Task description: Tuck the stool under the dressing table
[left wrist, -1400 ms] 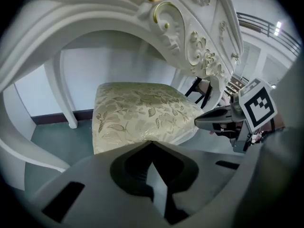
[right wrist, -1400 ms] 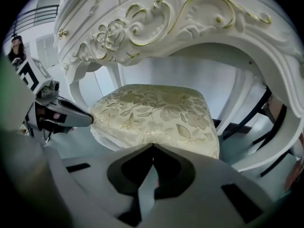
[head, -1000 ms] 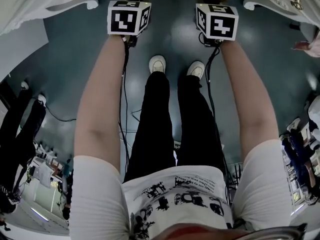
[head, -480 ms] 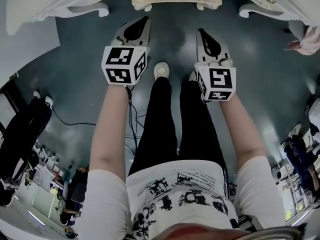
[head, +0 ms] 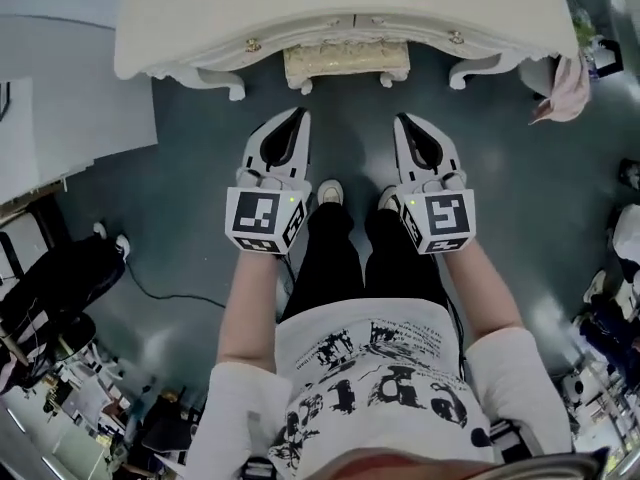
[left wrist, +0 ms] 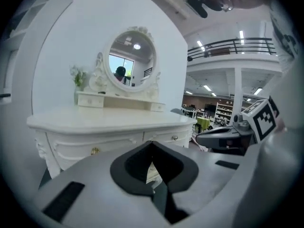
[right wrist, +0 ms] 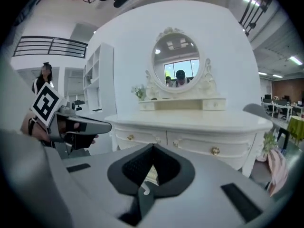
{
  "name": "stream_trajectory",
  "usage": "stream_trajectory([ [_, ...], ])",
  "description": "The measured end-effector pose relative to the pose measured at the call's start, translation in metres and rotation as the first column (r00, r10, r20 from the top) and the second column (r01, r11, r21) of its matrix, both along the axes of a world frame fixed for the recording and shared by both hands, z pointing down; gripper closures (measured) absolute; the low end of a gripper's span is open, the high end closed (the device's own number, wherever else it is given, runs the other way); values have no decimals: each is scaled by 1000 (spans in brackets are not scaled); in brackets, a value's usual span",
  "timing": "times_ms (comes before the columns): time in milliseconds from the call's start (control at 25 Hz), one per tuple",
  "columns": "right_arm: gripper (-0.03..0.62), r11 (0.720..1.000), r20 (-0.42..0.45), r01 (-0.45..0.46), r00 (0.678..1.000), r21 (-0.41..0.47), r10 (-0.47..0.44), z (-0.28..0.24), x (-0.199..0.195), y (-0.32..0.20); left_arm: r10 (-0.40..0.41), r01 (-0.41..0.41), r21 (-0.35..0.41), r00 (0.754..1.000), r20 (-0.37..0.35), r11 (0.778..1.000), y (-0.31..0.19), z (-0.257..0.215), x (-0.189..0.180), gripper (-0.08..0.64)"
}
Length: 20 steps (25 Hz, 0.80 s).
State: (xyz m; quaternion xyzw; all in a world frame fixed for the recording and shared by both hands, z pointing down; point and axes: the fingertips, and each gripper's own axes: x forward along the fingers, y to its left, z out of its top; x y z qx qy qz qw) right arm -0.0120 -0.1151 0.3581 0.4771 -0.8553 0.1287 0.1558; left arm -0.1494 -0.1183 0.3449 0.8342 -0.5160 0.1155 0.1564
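Observation:
The cream and gold stool [head: 345, 65] stands between the front legs of the white dressing table [head: 340, 13], mostly under its top. Both grippers hang over the dark floor, well short of the stool. My left gripper [head: 300, 115] is shut with nothing in it, and so is my right gripper [head: 401, 118]. In the left gripper view the closed jaw tips [left wrist: 152, 144] point at the table's drawers [left wrist: 109, 141]. The right gripper [right wrist: 153, 146] faces the table front [right wrist: 190, 141] and the oval mirror [right wrist: 179, 65].
A pink cloth [head: 560, 88] hangs at the table's right end. A pale panel [head: 70, 98] stands to the left. A black cable [head: 170, 293] runs across the floor. My shoes [head: 330, 193] are just behind the grippers. Another person [head: 60, 278] stands at left.
Both grippers have drawn back from the stool toward my body. I have stepped away, so the whole table front now shows, with the stool left under it.

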Motion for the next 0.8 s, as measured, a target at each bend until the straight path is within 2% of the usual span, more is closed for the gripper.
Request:
stream_trajectory([
  [240, 575, 991, 5, 0, 1000, 132, 0, -118, 10, 4, 0, -3, 143, 1000, 23, 990, 15, -113, 3, 540],
  [480, 575, 981, 45, -6, 999, 196, -3, -215, 21, 19, 0, -14, 244, 999, 54, 970, 29, -214, 3, 540],
  [800, 575, 956, 74, -24, 997, 291, 2, -290, 39, 10, 16, -34, 347, 998, 56, 937, 20, -294, 13, 540],
])
